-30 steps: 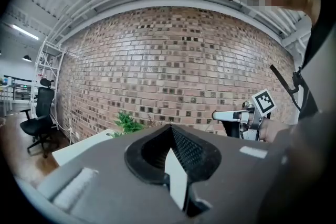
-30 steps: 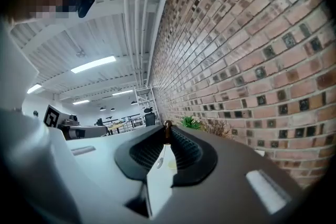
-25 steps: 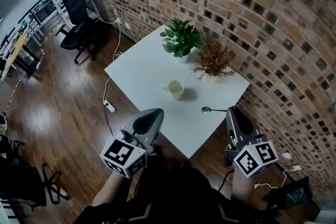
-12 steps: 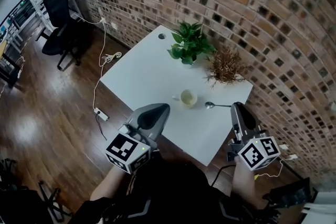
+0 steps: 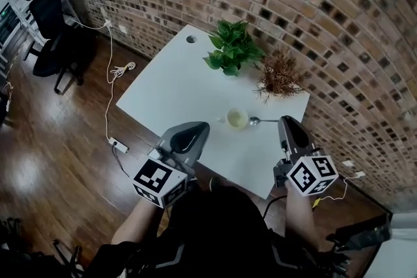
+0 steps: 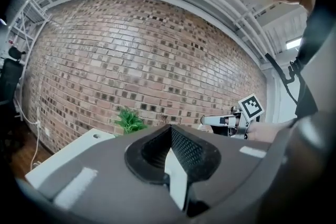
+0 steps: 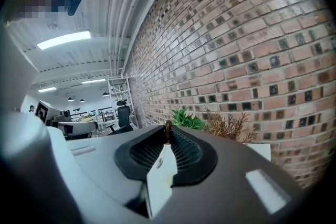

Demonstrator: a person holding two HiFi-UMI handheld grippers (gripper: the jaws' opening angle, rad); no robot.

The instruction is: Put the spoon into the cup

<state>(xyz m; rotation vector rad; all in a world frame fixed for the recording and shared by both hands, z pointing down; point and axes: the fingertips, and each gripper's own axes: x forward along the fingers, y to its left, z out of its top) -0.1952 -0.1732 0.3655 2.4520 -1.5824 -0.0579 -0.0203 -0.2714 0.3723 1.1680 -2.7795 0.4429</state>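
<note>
A pale cup (image 5: 236,118) stands on the white table (image 5: 176,88), toward its right side. The metal spoon (image 5: 256,120) lies just right of the cup, its handle pointing right. My right gripper (image 5: 285,122) hovers at the table's near right edge, its tip close to the spoon's handle end, jaws shut with nothing in them (image 7: 167,131). My left gripper (image 5: 194,131) is over the near edge, left of the cup, also shut and empty (image 6: 169,127). In the left gripper view the right gripper (image 6: 220,120) shows at the right.
A green potted plant (image 5: 229,49) and a dried brown plant (image 5: 280,78) stand at the table's far side against the brick wall (image 5: 313,16). A cable and power strip (image 5: 117,146) lie on the wooden floor to the left. An office chair (image 5: 49,16) stands at far left.
Both grippers have come forward toward the table. The right one's tip now lies close to the spoon's handle. The table sits nearer in the head view. Cup and spoon lie where they were.
</note>
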